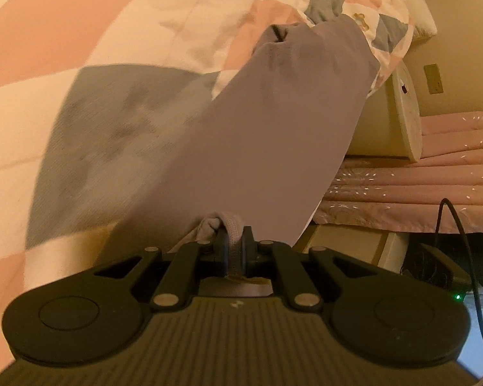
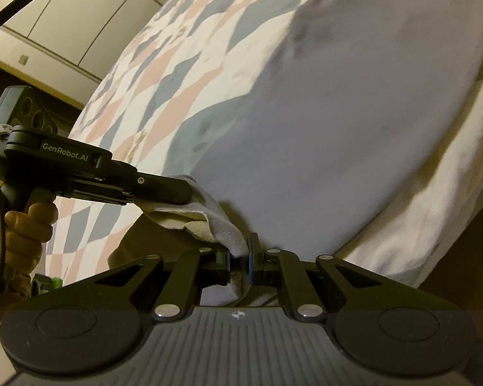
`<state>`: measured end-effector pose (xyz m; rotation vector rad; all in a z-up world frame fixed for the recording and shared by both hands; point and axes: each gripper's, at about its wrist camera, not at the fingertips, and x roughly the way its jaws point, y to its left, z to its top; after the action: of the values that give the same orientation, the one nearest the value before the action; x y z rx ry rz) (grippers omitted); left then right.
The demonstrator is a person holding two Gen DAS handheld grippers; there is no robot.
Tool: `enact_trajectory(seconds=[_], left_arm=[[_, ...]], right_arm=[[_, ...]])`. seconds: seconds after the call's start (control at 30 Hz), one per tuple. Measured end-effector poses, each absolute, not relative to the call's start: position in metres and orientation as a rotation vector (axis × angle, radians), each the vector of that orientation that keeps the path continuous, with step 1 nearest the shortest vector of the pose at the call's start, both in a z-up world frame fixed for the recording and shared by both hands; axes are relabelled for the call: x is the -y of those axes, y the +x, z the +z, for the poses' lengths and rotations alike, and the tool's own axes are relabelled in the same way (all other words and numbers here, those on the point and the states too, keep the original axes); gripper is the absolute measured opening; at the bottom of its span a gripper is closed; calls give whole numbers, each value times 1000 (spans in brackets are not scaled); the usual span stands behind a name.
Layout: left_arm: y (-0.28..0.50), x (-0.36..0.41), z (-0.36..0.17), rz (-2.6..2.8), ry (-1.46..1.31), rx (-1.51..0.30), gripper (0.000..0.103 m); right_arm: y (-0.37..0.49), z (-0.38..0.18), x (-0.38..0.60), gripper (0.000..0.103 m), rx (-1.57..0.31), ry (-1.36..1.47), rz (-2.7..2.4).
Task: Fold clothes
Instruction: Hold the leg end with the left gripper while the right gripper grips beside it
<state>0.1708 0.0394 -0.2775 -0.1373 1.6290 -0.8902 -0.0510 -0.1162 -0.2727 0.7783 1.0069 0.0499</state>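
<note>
Grey garment (image 1: 267, 135): one edge pinched in left gripper (image 1: 234, 251) and right gripper (image 2: 238, 262), both clamped tight. Step: spreading over quilt (image 1: 80, 48). Next likely: lay flat, smooth.

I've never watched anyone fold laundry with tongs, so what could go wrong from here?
1. Both tongs, left and right, pinch only a small bunch of the grey garment's edge, so it might slip out.
2. The rest trails over the patchwork quilt, where it could drag and wrinkle.
3. The black cable hangs close by and might snag.
</note>
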Motion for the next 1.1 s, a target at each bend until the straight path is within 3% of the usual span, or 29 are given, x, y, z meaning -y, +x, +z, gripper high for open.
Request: enact_trajectory(seconds=[0.33, 1.1], left_arm=[[184, 8, -284, -868, -107, -1633, 4], [177, 21, -287, -836, -74, -1606, 5]], right_arm=[[-29, -279, 168, 10, -1048, 764, 17], [-16, -293, 196, 11, -1069, 757, 81]])
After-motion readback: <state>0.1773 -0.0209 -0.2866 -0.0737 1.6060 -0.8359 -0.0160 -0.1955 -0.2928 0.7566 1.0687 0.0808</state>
